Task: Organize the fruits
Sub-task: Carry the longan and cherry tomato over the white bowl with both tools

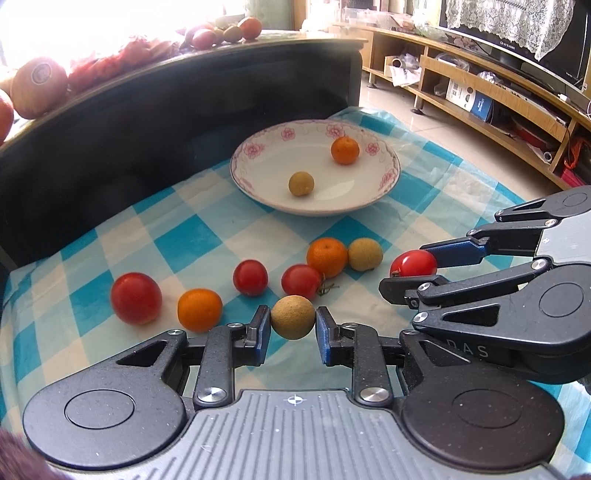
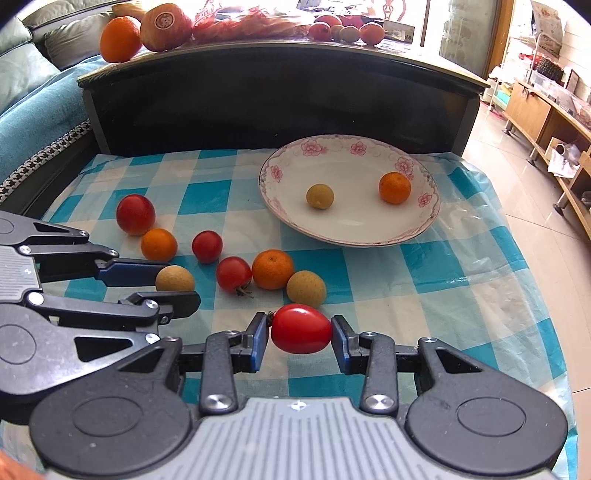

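Observation:
My left gripper (image 1: 292, 320) is shut on a tan longan (image 1: 293, 317), low over the checked cloth. My right gripper (image 2: 300, 330) is shut on a red cherry tomato (image 2: 301, 328); in the left wrist view that tomato (image 1: 413, 263) sits between the right gripper's fingers at the right. A white flowered plate (image 1: 258, 173) further back holds one longan (image 1: 301, 183) and one small orange (image 1: 345, 150). Loose on the cloth lie tomatoes (image 1: 136, 298), small oranges (image 1: 200, 309) and another longan (image 1: 365, 254).
A dark table edge (image 2: 280, 51) rises behind the cloth, with larger fruit (image 2: 166, 26) on top. The blue checked cloth (image 2: 424, 280) ends at the right, with tiled floor (image 2: 535, 206) and a wooden TV unit (image 1: 480, 88) beyond.

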A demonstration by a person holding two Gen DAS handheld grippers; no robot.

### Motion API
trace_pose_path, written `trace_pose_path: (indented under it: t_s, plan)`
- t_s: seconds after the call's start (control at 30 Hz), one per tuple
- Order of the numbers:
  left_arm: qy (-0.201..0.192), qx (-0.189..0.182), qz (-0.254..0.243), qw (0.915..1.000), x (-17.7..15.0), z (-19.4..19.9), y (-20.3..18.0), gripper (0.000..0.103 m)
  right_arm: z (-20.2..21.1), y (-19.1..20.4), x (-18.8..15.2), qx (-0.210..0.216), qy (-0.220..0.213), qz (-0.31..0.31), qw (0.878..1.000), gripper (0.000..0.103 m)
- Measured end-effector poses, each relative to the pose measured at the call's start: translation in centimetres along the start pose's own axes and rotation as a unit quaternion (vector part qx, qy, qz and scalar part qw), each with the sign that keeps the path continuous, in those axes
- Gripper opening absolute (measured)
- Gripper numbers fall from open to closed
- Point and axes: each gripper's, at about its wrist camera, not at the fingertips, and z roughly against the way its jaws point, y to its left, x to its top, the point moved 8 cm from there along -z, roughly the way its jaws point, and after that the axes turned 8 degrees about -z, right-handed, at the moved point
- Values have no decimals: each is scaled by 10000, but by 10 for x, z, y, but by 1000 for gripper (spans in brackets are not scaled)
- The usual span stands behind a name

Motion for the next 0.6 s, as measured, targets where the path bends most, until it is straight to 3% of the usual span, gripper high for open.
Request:
trace_pose_path:
  t_s: [0.6]
  plan:
    - [-234,69,-60,9997,40,-3,-1,32,8,-25,30,-189,-350,-408,9984,40]
